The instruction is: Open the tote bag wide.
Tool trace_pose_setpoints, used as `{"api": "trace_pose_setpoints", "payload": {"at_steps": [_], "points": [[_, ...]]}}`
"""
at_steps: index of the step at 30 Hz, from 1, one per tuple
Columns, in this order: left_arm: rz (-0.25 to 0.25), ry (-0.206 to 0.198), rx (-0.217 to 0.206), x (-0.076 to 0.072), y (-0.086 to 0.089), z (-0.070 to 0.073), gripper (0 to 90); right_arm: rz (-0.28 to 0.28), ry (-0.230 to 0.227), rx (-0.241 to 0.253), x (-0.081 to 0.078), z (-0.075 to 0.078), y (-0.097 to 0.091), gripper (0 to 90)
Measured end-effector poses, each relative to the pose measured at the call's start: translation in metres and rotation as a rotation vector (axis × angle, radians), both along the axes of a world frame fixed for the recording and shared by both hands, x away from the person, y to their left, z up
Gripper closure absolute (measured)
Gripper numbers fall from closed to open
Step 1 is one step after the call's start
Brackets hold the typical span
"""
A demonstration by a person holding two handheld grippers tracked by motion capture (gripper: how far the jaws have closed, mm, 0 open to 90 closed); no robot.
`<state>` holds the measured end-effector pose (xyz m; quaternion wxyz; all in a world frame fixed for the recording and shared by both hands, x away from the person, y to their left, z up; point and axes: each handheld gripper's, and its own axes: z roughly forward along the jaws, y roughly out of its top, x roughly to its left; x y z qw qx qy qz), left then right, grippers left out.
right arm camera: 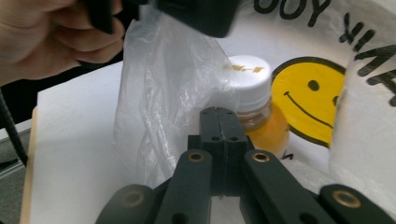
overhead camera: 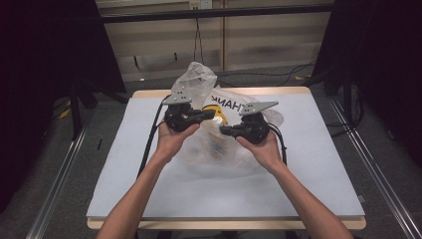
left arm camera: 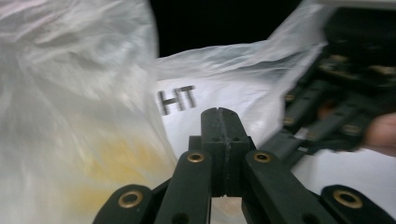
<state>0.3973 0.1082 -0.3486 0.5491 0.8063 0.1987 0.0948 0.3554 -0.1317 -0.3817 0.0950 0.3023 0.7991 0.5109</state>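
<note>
A translucent white plastic bag (overhead camera: 234, 152) printed with black letters and a yellow smiley (right arm camera: 308, 100) lies mid-table. Inside it stands a small bottle (right arm camera: 250, 81) with a white cap and orange liquid. My left gripper (overhead camera: 213, 115) hovers over the bag's left part, its jaws pressed together (left arm camera: 222, 111). A sheet of the bag's film (right arm camera: 159, 93) hangs from it, so it seems pinched on the film. My right gripper (overhead camera: 223, 131) faces it from the right, shut (right arm camera: 223, 111), with its tips just short of the bottle and nothing seen between them.
The table (overhead camera: 323, 169) has a pale cover and a wooden rim. Bare cover surrounds the bag on the left, right and near side. Black cables (overhead camera: 149, 139) trail from the grippers. Dark curtains and metal floor rails (overhead camera: 59, 184) flank the table.
</note>
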Motion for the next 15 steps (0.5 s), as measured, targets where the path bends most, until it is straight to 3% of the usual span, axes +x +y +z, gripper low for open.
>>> {"api": "trace_pose_setpoints", "payload": {"at_steps": [2, 5, 6, 9, 15], "points": [[0.005, 0.011, -0.011, 0.002, 0.001, -0.003, 90.0, 0.009, 0.008, 0.009, -0.001, -0.003, 0.001, 90.0], [0.012, 0.039, 0.006, 0.004, 0.004, -0.014, 90.0, 0.019, 0.01, 0.008, -0.004, -0.006, 0.003, 90.0], [0.032, 0.047, 0.038, 0.004, 0.007, -0.022, 90.0, 0.026, 0.006, -0.001, -0.005, -0.01, 0.004, 90.0], [0.033, 0.061, 0.046, 0.005, 0.009, -0.029, 90.0, 0.027, 0.009, 0.001, -0.005, -0.011, 0.004, 90.0], [0.037, 0.085, 0.05, 0.003, 0.019, -0.046, 90.0, 0.017, -0.024, 0.057, -0.008, -0.009, -0.006, 90.0]]}}
